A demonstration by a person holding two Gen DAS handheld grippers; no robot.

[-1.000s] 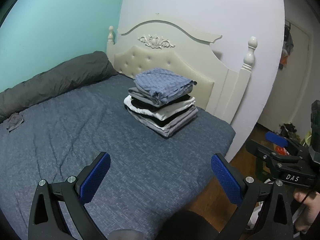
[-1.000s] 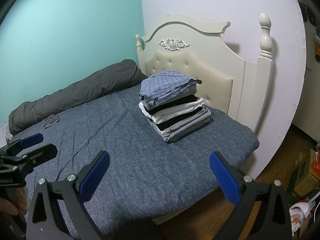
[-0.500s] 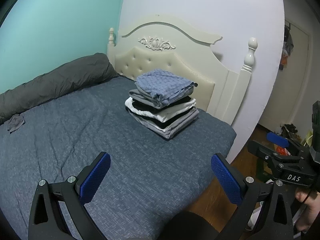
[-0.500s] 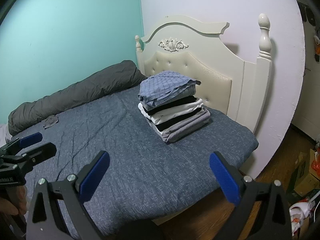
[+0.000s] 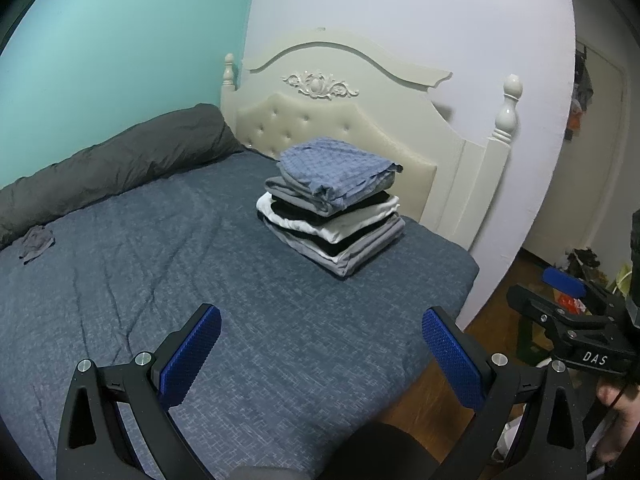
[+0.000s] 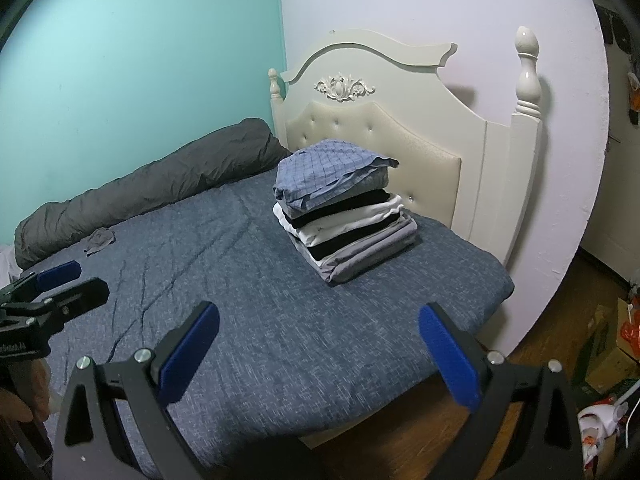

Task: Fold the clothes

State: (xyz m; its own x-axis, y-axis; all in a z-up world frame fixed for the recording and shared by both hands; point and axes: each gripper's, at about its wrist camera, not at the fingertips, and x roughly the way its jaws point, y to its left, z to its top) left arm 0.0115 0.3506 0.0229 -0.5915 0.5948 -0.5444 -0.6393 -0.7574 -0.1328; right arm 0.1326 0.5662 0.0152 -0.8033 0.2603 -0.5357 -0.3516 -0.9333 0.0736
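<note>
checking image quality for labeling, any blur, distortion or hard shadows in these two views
Left wrist view: sharp, fisheye bends the walls, dark corners. Right wrist view: the headboard throws a hard shadow on the wall, and the right gripper has one finger slightly blurred.

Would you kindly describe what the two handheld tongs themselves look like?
Both the left tongs and the right tongs have matte black angular frames with triangular cut-outs and silver round bolts. Each finger carries a bright blue pad with a knurled, dotted texture. White lettering reading "DAS" marks the right tongs' side, as seen from the left wrist view.
</note>
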